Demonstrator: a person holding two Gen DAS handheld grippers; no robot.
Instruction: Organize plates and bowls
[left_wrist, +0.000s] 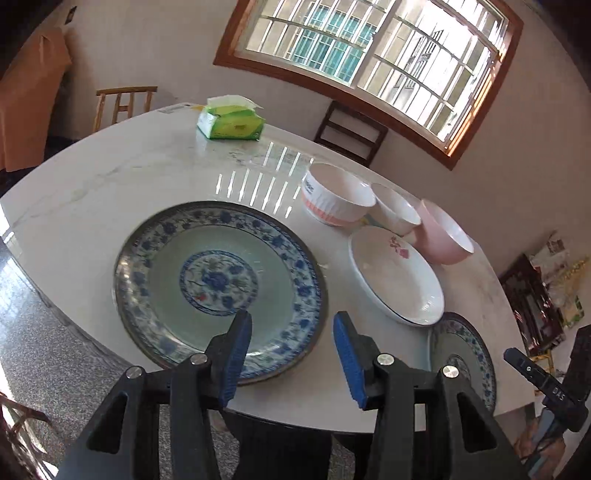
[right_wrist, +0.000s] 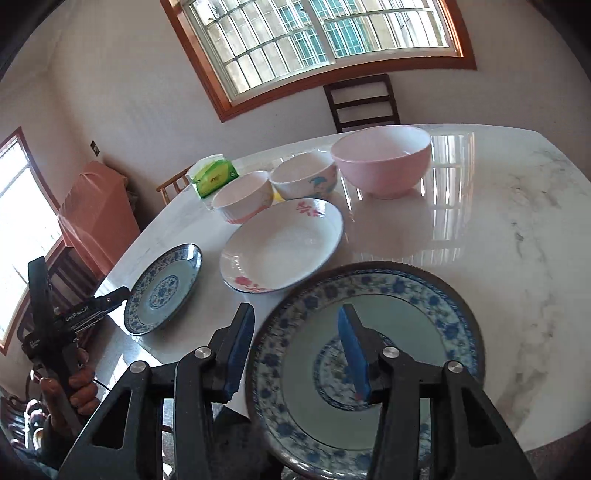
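Near the front edge of the worktop (right_wrist: 498, 206), two blue flower plates sit apart. The left gripper (left_wrist: 291, 354) is wide apart over one blue plate (left_wrist: 218, 284). The right gripper (right_wrist: 295, 356) is apart around the other plate's (right_wrist: 369, 369) rim. Plates look hard, slippery and easy to break, so hold the rim.

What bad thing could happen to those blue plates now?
1. The left blue plate and the right blue plate both lie near the edge of the table. A bump from the open left tongs or right tongs might push one off.
2. The white plate sits close beside them, so a sliding plate could knock it.
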